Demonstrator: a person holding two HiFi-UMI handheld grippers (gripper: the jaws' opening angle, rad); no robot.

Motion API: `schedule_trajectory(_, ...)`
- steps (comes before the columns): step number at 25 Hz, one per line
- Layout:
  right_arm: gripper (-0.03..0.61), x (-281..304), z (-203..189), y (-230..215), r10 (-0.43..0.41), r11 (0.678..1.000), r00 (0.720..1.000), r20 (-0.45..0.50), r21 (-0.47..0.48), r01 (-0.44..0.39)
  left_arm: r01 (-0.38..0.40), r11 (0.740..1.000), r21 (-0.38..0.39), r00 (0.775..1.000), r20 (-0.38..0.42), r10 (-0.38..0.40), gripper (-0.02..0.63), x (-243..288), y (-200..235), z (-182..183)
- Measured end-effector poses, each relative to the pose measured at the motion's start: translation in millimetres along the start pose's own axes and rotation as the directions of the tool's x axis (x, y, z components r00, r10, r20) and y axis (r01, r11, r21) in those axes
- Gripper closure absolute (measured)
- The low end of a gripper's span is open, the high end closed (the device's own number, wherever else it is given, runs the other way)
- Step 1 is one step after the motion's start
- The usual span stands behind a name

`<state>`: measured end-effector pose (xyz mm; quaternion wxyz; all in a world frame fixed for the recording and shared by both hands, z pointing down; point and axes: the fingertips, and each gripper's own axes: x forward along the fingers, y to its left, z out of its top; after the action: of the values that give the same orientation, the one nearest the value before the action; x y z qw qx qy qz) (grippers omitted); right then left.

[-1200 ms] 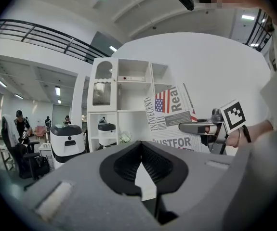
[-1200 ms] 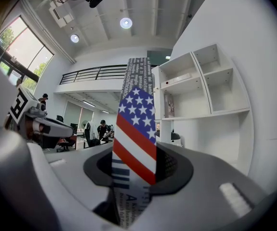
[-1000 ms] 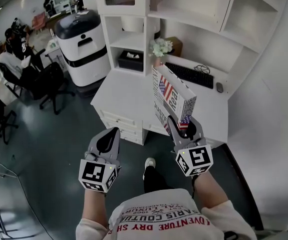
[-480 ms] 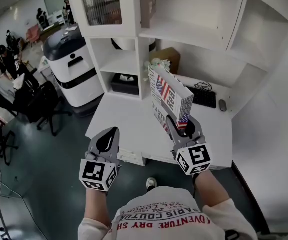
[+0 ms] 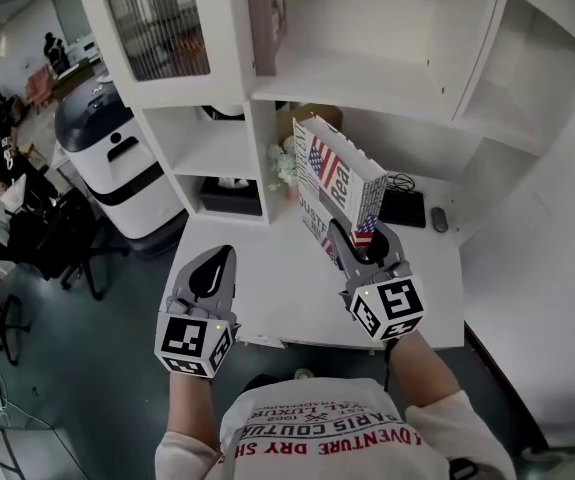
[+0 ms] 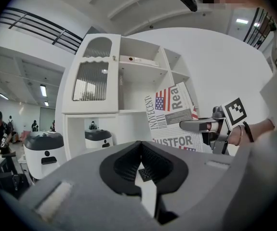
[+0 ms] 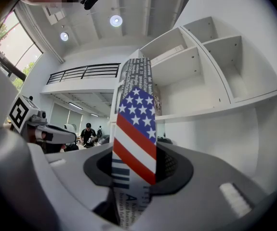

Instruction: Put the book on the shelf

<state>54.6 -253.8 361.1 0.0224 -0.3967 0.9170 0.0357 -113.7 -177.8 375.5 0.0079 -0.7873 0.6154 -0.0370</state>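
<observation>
My right gripper (image 5: pixel 365 246) is clenched on the lower end of the book (image 5: pixel 335 180), holding it upright above the counter (image 5: pixel 267 283), in front of the white shelf (image 5: pixel 367 80). My left gripper (image 5: pixel 215 268) is closed on nothing.

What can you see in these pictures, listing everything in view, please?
book: one, flag-printed, upright above desk
shelf unit: one, white, behind desk
desk: one, white, under shelf unit
keyboard: one, black, back of desk
mouse: one, dark, right of keyboard
flowers: one bunch, pale, left of book
machine: one, white and black, left of shelf unit
left gripper: one, grey, shut, empty
right gripper: one, grey, shut on book
</observation>
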Motion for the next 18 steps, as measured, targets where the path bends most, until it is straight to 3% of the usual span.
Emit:
schedule_trajectory(8,0.428,28,27,-7,-0.122,0.991,0.992,0.037,-0.052,0.123,0.154,0.987,0.040,0.987,0.043,-0.156,0.609,44,19,25)
schedule_trajectory(18,0.430,63,107,1,-0.237,0.950,0.961,0.144,-0.175,0.261,0.275,0.957,0.093,0.951,0.119,-0.285,0.611,63,45,66)
